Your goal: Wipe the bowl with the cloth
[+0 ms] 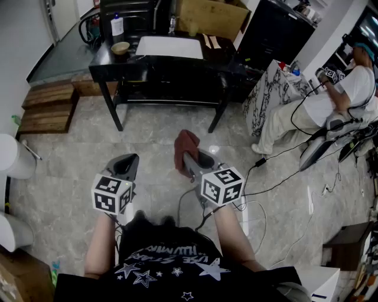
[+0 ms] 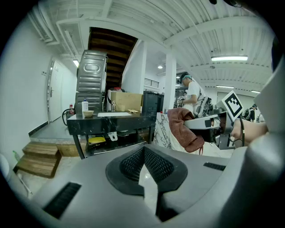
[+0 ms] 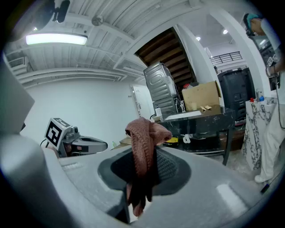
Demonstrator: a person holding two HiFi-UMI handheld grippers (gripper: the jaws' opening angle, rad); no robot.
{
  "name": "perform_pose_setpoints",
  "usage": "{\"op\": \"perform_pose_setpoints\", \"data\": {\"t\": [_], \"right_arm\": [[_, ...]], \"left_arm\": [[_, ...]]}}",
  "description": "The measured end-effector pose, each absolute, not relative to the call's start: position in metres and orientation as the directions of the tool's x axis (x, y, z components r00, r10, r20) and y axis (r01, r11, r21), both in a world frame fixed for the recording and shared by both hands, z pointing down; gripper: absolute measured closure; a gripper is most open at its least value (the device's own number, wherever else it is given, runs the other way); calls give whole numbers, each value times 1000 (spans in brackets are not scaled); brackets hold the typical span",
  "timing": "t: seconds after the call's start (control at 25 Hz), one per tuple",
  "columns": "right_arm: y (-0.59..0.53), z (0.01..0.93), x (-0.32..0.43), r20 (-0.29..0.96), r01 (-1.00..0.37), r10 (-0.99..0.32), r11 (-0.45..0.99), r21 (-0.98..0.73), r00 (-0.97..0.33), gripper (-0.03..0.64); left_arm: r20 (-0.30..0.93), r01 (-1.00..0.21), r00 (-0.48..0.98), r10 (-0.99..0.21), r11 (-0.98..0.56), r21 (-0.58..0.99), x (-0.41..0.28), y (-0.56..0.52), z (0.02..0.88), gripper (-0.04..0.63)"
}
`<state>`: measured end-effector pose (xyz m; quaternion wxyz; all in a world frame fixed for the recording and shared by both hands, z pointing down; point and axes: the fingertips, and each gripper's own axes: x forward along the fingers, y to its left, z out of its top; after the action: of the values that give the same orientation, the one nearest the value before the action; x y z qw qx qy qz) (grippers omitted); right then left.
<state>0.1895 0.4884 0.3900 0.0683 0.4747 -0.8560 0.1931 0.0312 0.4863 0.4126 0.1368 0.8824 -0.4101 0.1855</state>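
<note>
My left gripper is held low in front of me over the stone floor. Its jaws are closed together with nothing between them, though a narrow slit stays open behind the tips. Just beside it, my right gripper is clamped on the cloth, a reddish-brown knitted piece. The cloth bunches above the jaw tips and hangs down between the pads.

Well ahead of both tools stands the black table. The bowl, small and tan, sits near the tabletop's left edge, well apart from the cloth. A white bottle with a dark cap stands just behind the bowl at the far left corner. A flat white sheet, maybe a board, lies near the middle of the tabletop, and a cardboard box rises at the far edge. Wooden steps sit left of the table. Off to the right, a person in a white shirt sits on a chair.
</note>
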Motion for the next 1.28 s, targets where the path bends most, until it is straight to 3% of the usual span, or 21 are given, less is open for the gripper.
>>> {"op": "perform_pose_setpoints", "data": {"t": [0.76,1.28], "right_arm": [[494,409,212,305,-826,-771,490,-280,-560,531],[449,421,204,286,-798,-751,508,-325,-595,531]], "left_arm": [[476,-774,588,-654,-626,96,59,496,430,589],[488,-800,563,-667,-588,118,38,457,447,589]]}}
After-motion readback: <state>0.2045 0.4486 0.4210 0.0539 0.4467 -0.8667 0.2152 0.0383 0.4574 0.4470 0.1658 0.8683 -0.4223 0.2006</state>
